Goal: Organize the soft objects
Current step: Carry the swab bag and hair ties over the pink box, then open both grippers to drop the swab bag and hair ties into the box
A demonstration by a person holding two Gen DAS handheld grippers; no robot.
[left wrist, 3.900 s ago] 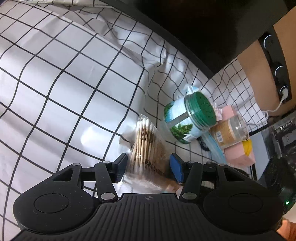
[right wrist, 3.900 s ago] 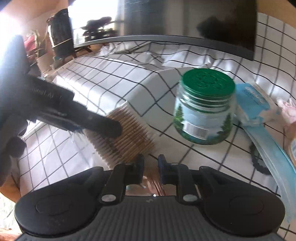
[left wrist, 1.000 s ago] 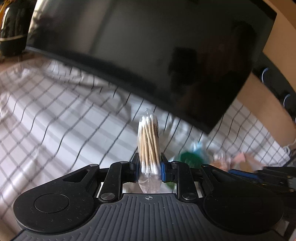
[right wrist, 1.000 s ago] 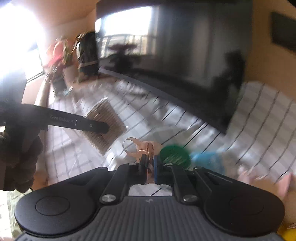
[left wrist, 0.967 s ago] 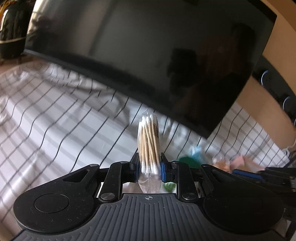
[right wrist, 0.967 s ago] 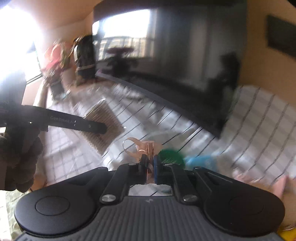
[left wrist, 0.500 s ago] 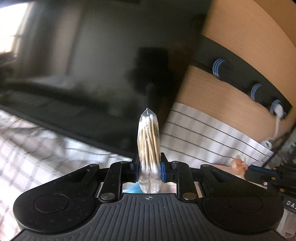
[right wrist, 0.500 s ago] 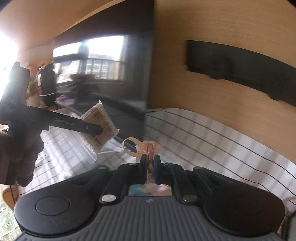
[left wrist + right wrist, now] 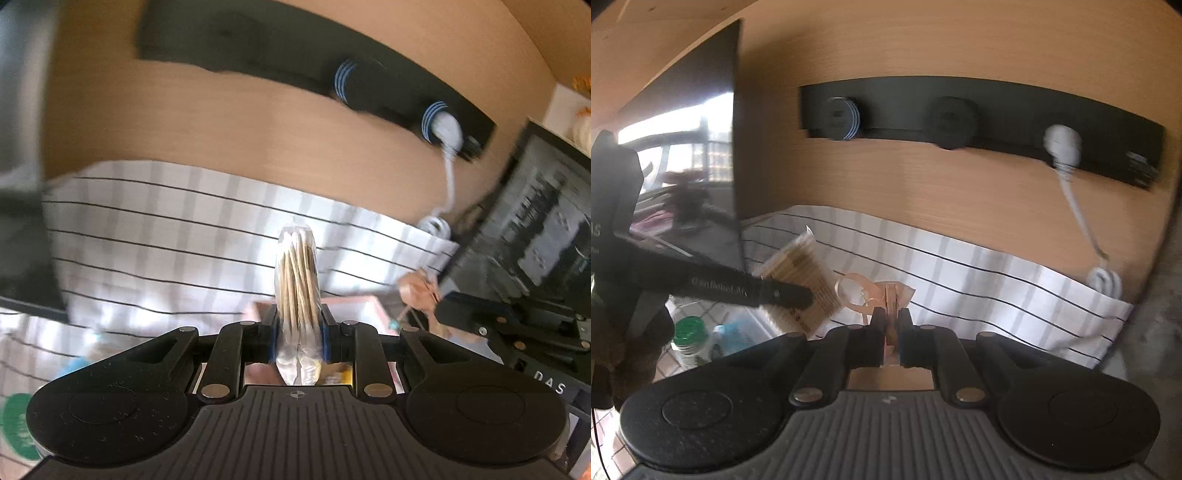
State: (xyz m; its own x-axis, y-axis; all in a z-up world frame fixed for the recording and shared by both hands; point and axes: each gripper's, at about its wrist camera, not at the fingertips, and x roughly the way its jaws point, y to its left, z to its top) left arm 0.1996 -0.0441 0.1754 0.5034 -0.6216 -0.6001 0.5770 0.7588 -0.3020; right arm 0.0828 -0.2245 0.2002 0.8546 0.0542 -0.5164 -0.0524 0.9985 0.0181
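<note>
My left gripper (image 9: 298, 328) pinches a clear bag of cotton swabs (image 9: 296, 280), standing upright between the pads. My right gripper (image 9: 891, 328) is pressed together on a small pink packet with a ribbon loop (image 9: 882, 290); what is inside it I cannot make out. Both are lifted above the checked cloth (image 9: 979, 280), which is blurred. Behind the left jaws a pink box (image 9: 354, 308) is half hidden. The wooden wall (image 9: 960, 199) closes the far side.

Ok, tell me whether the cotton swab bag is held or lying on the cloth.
Held. The left hand-held gripper clamps the cotton swab bag upright, clear of the checked cloth.
</note>
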